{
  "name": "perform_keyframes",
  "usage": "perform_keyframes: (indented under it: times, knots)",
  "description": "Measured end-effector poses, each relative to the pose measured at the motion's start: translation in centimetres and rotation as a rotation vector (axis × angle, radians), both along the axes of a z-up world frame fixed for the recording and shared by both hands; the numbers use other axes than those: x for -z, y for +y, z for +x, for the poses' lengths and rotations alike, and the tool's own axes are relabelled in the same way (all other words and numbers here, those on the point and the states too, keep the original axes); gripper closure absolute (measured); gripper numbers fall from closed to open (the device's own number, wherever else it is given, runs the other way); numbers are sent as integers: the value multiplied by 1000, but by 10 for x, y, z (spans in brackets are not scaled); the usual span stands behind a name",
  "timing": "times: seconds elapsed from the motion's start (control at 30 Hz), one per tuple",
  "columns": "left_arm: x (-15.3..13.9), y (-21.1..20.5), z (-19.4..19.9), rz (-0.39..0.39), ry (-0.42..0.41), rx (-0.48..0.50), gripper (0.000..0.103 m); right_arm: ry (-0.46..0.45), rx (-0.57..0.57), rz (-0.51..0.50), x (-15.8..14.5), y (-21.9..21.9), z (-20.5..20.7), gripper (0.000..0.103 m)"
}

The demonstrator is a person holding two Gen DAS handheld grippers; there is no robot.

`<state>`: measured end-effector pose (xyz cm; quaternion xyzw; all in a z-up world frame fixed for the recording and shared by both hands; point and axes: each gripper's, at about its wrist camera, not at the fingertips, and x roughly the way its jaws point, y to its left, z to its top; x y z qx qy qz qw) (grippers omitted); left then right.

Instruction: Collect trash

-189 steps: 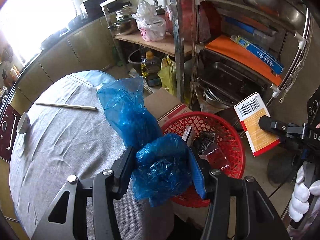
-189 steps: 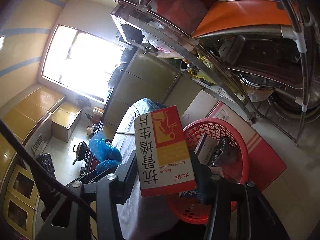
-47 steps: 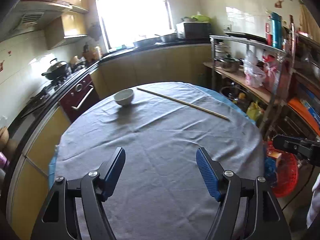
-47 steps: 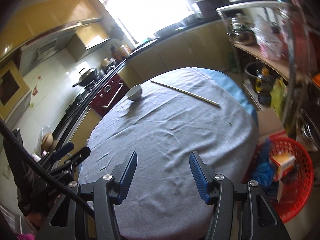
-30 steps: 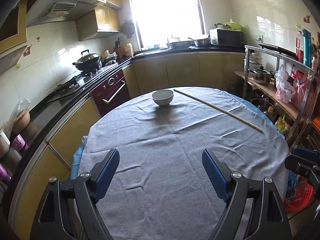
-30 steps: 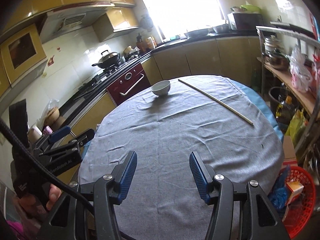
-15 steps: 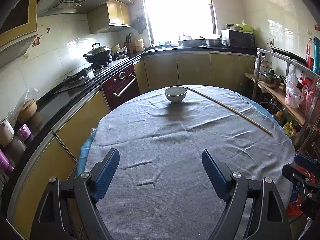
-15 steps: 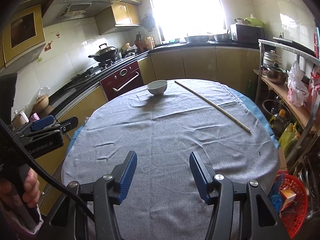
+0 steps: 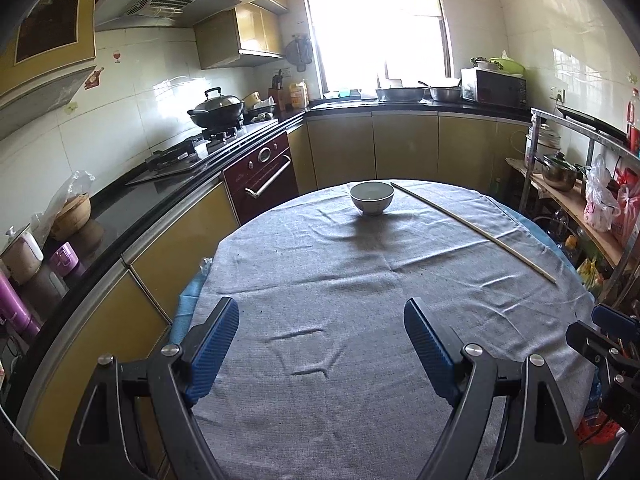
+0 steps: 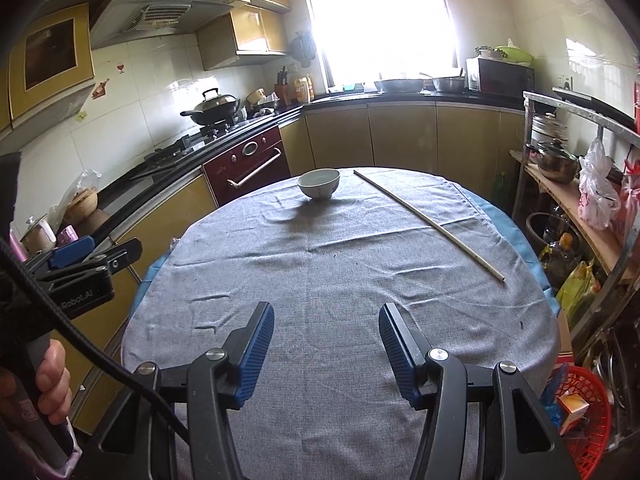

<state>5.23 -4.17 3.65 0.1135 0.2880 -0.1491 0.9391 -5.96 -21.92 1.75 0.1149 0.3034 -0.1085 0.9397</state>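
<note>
You held both grippers over the grey-clothed table (image 9: 360,280) — left gripper (image 9: 320,344) wide and empty, right gripper (image 10: 326,344) narrower, nothing between its fingers.

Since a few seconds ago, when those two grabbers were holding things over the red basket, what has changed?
Both let go: the blue plastic bag and the yellow-and-red box now lie in the red basket by the table. The left gripper and right gripper are empty, fingers apart, and have swung back over the grey tablecloth. The white bowl and the long thin stick have not moved.
</note>
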Motion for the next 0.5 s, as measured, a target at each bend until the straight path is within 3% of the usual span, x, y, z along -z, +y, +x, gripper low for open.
perform_keyframes:
  times: [0.5]
  knots:
    - [-1,0,1,14,-8,-27,18,15,0,10,0,1,4,44]
